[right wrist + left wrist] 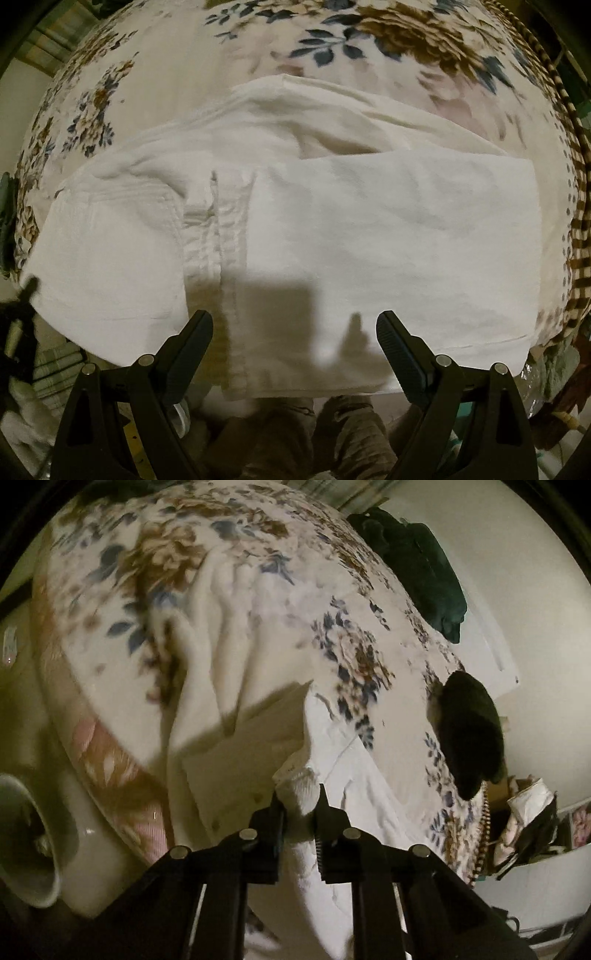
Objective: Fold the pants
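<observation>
I see the pants (369,229) lying across the bed (369,48), one leg folded over the other. My left tool (301,797) pinches their edge; my right tool (295,325) hangs above them.

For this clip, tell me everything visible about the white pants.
The white pants are plain woven cloth, cotton-like, lying partly folded across the floral bedspread, one layer laid over another, with a stitched seam strip showing to the left of the middle. They are creased, and shadows fall on the near edge, which hangs slightly over the bed's edge. The left gripper is shut on a bunched edge of them, lifting it. The right gripper hovers open above the near edge, not touching.
</observation>
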Demonstrator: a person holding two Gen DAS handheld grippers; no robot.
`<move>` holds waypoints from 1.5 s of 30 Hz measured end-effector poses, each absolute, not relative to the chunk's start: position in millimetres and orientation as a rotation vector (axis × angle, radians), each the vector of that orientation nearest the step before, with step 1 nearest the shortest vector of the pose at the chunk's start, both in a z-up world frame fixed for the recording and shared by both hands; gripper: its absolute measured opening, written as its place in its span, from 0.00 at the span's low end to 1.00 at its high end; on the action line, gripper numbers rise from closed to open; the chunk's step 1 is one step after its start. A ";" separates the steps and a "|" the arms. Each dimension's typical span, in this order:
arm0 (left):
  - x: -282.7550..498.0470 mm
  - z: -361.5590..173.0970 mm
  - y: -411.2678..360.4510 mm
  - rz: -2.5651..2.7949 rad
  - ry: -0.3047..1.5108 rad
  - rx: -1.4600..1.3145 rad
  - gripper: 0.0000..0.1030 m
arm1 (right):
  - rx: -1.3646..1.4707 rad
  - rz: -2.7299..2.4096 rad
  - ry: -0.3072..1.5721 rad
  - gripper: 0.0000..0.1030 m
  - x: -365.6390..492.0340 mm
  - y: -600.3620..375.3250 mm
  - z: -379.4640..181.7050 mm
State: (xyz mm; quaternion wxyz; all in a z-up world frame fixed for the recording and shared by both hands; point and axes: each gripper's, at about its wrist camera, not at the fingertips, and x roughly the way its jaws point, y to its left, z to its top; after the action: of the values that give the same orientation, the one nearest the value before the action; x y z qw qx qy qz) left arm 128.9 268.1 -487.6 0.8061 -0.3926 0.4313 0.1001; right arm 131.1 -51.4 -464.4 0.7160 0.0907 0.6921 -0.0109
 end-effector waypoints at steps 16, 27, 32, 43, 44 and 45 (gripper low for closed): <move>128.1 -552.4 303.4 0.269 1.042 -0.983 0.59 | 0.236 -0.023 1.534 0.90 136.6 -43.6 -467.6; 138.1 -568.1 296.0 0.302 1.056 -0.958 0.63 | 0.233 -0.028 1.527 0.90 138.2 -46.7 -467.0; 144.6 -569.8 293.1 0.274 1.049 -0.940 0.53 | 0.253 -0.023 1.540 0.90 139.5 -44.3 -472.6; 141.3 -545.6 284.6 0.286 0.962 -0.867 0.19 | 0.136 -0.134 1.512 0.90 136.0 -45.1 -476.7; 138.9 -533.8 277.5 0.291 0.946 -0.837 0.19 | 0.142 -0.148 1.512 0.90 135.9 -48.3 -477.4; 136.3 -525.3 271.8 0.295 0.929 -0.817 0.19 | 0.149 -0.163 1.517 0.90 136.0 -52.2 -478.8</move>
State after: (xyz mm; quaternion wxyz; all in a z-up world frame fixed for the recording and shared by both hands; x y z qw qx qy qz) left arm 136.3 271.8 -525.3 0.8045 -0.3813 0.4340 0.1377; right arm 136.0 -52.2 -478.8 0.7205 0.0673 0.6863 -0.0737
